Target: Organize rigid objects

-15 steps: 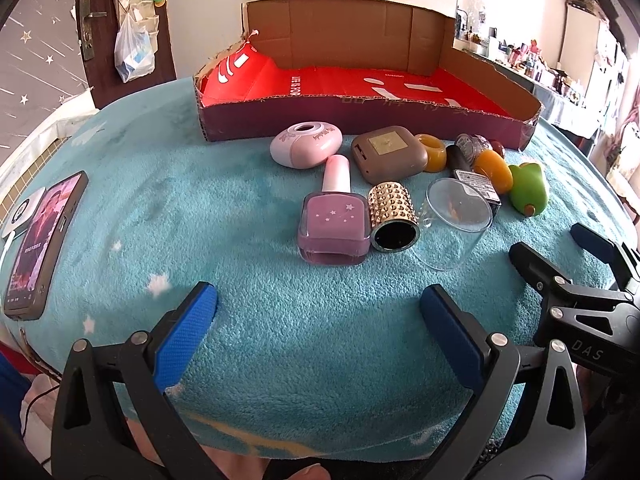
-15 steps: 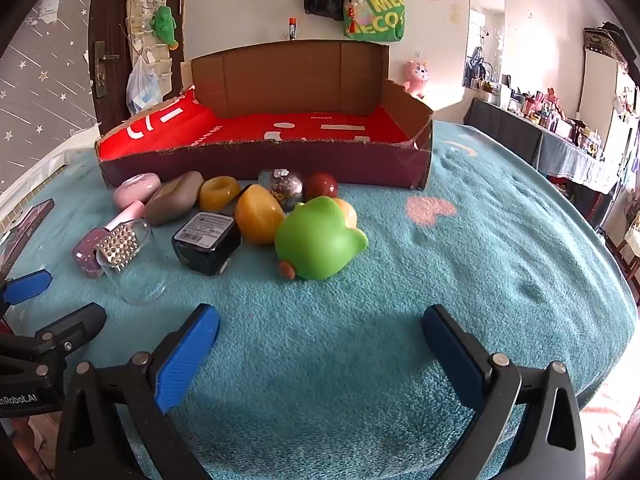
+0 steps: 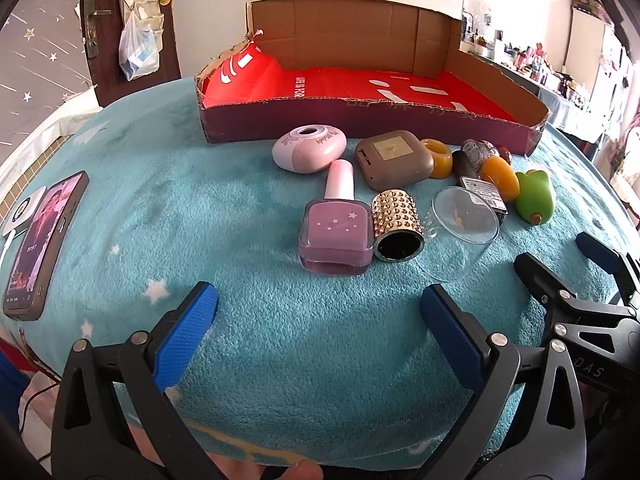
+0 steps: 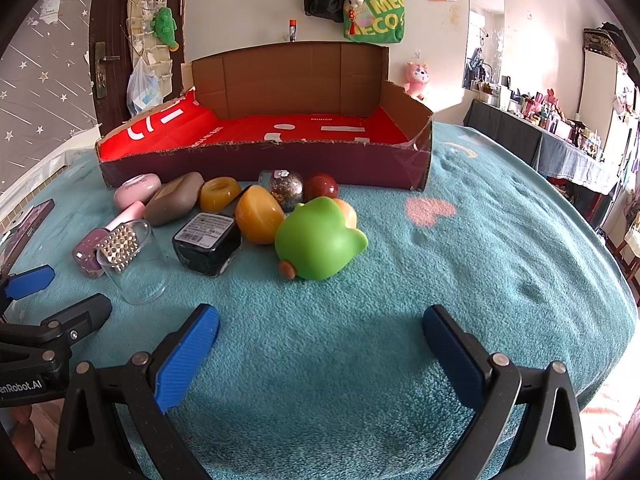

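Several rigid objects lie on a teal blanket in front of an open cardboard box (image 3: 360,120) (image 4: 264,160) with a red floor. Among them are a purple nail-polish-shaped bottle (image 3: 335,232), a studded gold cylinder (image 3: 397,222), a clear glass cup (image 3: 464,226) (image 4: 134,260), a pink oval case (image 3: 309,148), a brown case (image 3: 394,158), a black box (image 4: 207,238), an orange piece (image 4: 259,214) and a green toy (image 4: 318,238). My left gripper (image 3: 318,320) hangs open just short of the purple bottle. My right gripper (image 4: 320,340) stands open before the green toy. Neither holds anything.
A phone (image 3: 44,240) lies at the blanket's left edge beside a white charger (image 3: 22,210). The right gripper's fingers (image 3: 568,280) reach in at the left view's right side. A door and a hanging bag stand behind the box; a cluttered counter (image 4: 560,136) lines the right wall.
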The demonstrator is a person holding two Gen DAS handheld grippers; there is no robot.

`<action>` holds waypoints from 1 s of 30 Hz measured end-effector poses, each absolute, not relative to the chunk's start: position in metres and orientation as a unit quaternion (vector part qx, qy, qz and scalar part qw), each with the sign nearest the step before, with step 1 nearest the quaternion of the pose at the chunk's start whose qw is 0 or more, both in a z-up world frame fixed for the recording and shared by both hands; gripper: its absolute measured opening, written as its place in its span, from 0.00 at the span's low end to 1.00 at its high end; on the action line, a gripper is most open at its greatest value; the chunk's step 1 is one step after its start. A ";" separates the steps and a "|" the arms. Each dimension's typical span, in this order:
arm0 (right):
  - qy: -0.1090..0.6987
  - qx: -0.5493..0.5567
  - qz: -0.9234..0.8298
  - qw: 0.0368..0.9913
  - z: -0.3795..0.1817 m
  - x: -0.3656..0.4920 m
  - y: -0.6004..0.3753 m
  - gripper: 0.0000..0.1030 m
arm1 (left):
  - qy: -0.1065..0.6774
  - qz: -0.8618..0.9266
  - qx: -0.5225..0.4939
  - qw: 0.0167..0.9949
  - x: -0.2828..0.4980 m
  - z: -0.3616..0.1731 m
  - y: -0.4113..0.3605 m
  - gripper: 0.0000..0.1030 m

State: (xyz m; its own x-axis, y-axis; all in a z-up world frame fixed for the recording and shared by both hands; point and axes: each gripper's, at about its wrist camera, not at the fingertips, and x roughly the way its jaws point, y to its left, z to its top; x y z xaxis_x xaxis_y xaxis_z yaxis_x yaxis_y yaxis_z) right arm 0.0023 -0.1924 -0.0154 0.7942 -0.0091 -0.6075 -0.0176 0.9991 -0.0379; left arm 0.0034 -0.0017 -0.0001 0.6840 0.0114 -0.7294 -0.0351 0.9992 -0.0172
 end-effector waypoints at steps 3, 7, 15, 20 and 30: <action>0.320 -0.021 0.002 0.947 -0.015 -0.003 -0.188 1.00 | 0.399 0.012 -0.016 0.917 0.004 0.000 -0.001 1.00; 0.322 -0.021 0.002 0.946 -0.017 -0.003 -0.189 1.00 | 0.401 0.013 -0.018 0.916 0.005 0.000 -0.001 1.00; 0.321 -0.021 0.002 0.947 -0.016 -0.002 -0.189 1.00 | 0.401 0.015 -0.018 0.916 0.005 -0.001 -0.001 1.00; 0.323 -0.022 0.002 0.946 -0.016 -0.002 -0.190 1.00 | 0.398 0.011 -0.015 0.917 0.003 -0.001 -0.001 1.00; 0.313 -0.029 0.029 0.949 -0.011 -0.009 -0.182 0.94 | 0.401 -0.015 -0.008 0.916 0.003 0.002 0.008 1.00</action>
State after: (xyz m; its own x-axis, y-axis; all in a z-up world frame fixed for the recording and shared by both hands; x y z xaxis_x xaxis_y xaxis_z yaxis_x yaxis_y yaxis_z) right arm -0.0094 -0.1824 -0.0106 0.8017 0.0372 -0.5965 -0.0741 0.9965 -0.0375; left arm 0.0025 0.0085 0.0021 0.6774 -0.0341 -0.7349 0.0206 0.9994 -0.0274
